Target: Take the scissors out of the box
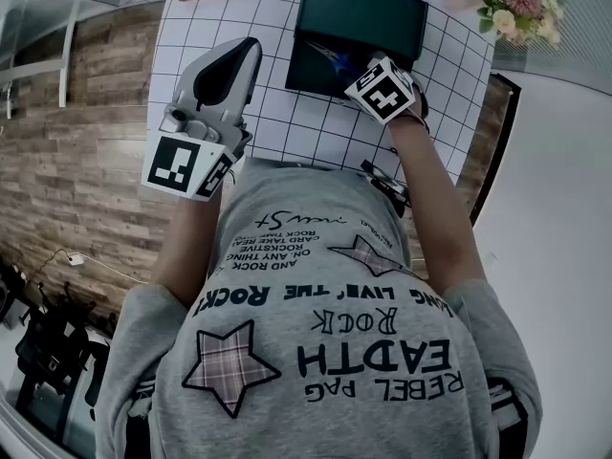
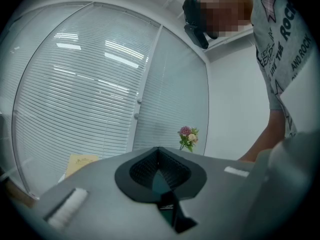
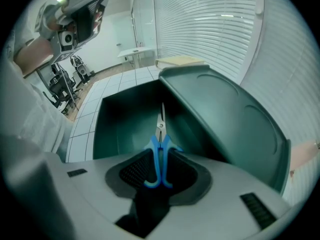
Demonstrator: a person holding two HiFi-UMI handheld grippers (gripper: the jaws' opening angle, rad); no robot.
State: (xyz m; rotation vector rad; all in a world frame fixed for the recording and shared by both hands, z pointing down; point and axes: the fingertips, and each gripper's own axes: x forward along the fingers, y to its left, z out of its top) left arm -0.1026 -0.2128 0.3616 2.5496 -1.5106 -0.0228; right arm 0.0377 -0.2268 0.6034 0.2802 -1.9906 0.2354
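Jaws of the right hand-held gripper [image 3: 159, 176] are pressed together on the blue handles of a pair of scissors [image 3: 160, 149], as its own view shows: the loops sit between the ribbed pads and the closed steel blades run straight out along the jaws, tips pointing away from the gripper into the dark green box [image 3: 125, 119], beside its raised lid [image 3: 225, 119]. Whether the tips touch the box floor cannot be told. The head view gives what that view lacks: the right hand-held gripper [image 1: 349, 65] reaches over the open box [image 1: 359, 32] on a white gridded tabletop [image 1: 287, 122], with the scissors [image 1: 333, 57] only a small blue streak above the tray. The left hand-held gripper [image 1: 251, 46] is held up well apart from the box; in its own view the left hand-held gripper [image 2: 159, 156] has its pads meeting at the tip with nothing between them, aimed at window blinds [image 2: 90, 99]. A small bunch of flowers [image 2: 187, 136] and a yellow sheet [image 2: 80, 163] lie beyond. The person's grey shirt [image 1: 325, 352] reads, upside down in the head view, "REBEL", "EARTH" and "ROCK"; the left gripper view shows "AND ROCK".
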